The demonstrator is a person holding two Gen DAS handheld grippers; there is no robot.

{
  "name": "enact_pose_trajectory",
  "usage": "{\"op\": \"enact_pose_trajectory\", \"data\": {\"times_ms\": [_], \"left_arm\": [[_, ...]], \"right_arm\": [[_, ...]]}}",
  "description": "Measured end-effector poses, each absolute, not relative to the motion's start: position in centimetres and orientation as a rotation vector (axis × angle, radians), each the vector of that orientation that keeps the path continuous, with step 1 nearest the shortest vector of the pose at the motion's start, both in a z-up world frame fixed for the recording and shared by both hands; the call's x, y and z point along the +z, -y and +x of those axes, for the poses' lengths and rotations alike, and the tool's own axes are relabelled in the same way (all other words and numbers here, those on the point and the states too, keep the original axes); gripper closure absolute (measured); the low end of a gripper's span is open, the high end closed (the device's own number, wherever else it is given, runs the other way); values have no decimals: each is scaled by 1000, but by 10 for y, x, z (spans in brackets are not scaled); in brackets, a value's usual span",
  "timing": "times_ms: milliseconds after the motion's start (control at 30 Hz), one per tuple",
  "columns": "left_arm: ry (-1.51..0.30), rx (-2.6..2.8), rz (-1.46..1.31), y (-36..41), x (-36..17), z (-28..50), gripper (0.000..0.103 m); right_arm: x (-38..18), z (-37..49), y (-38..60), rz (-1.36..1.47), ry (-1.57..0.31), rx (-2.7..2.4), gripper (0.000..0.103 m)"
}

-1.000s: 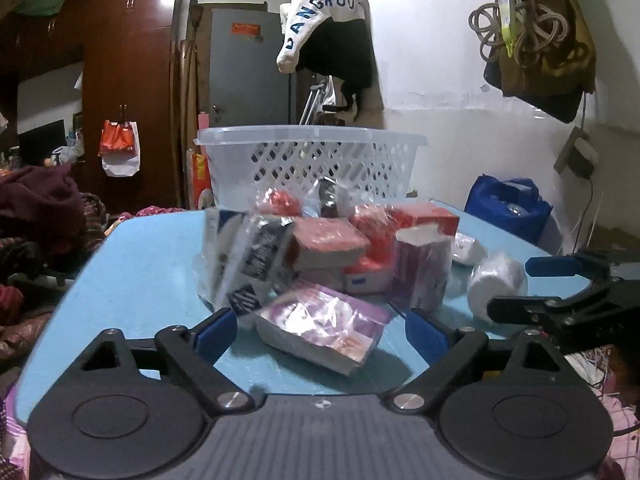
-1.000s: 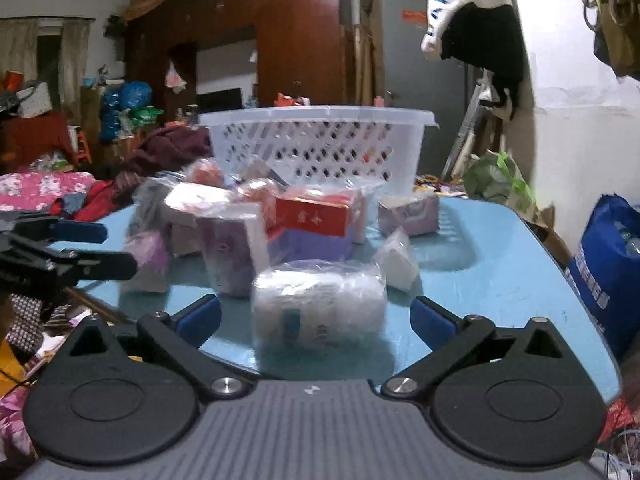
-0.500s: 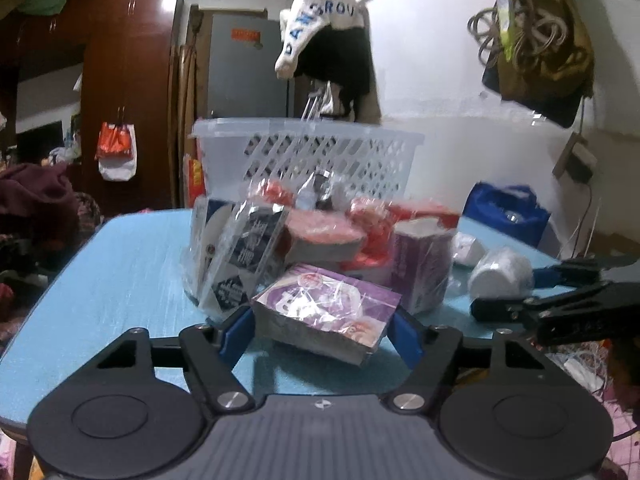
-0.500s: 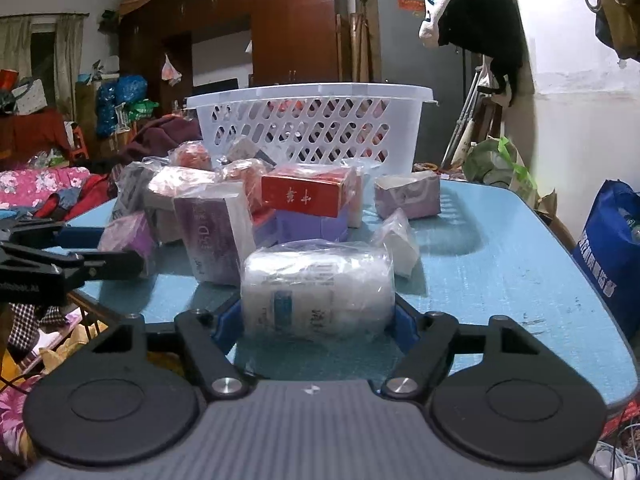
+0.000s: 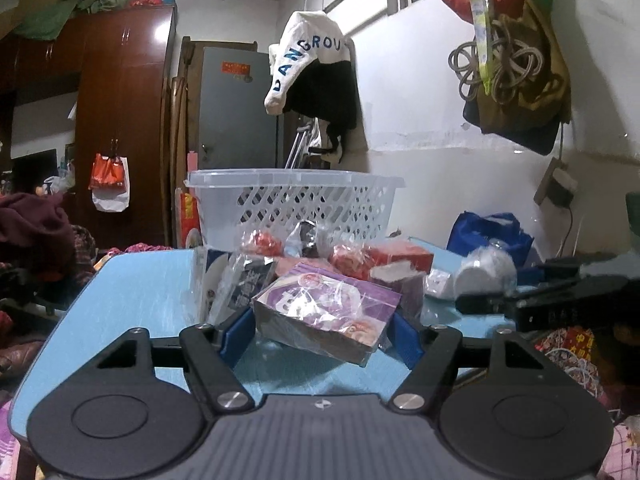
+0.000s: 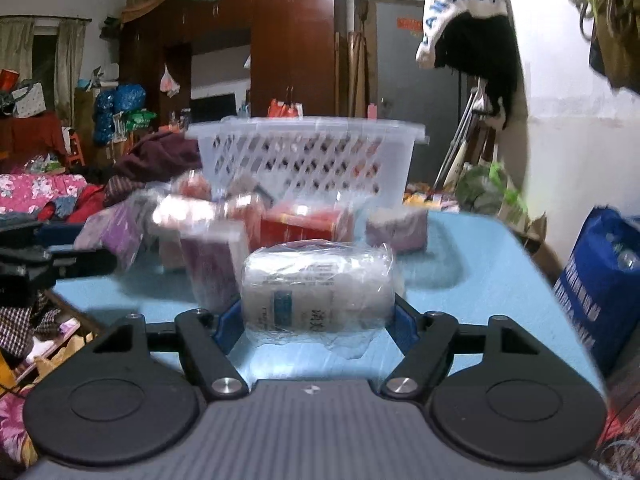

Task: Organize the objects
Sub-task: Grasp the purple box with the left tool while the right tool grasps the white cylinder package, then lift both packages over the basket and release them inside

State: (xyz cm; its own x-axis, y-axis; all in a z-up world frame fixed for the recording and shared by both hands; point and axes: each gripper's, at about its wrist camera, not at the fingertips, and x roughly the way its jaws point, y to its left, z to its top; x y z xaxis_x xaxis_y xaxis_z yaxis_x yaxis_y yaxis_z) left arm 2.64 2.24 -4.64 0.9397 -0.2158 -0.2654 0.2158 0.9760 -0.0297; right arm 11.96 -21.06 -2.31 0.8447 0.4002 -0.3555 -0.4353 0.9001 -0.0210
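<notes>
Blue capital letters on the white garment (image 5: 308,64) hanging by the wall read "ANGROU" from both cameras, with what may be a "D" before them. The printed labels on the wrapped white roll (image 6: 316,288) and the purple packet (image 5: 326,312) are too blurred to read.

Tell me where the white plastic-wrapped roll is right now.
In the right wrist view, the white roll sits clamped between the right gripper's blue pads, at the blue table's near edge, before the basket.
</notes>
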Motion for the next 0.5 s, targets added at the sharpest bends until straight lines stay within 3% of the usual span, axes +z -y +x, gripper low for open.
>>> {"op": "enact_pose_trajectory", "data": {"times_ms": [500], "left_arm": [[-183, -225, -58, -38, 9, 58, 28]], "right_arm": [[22, 154, 203, -104, -261, 423, 28]]}}
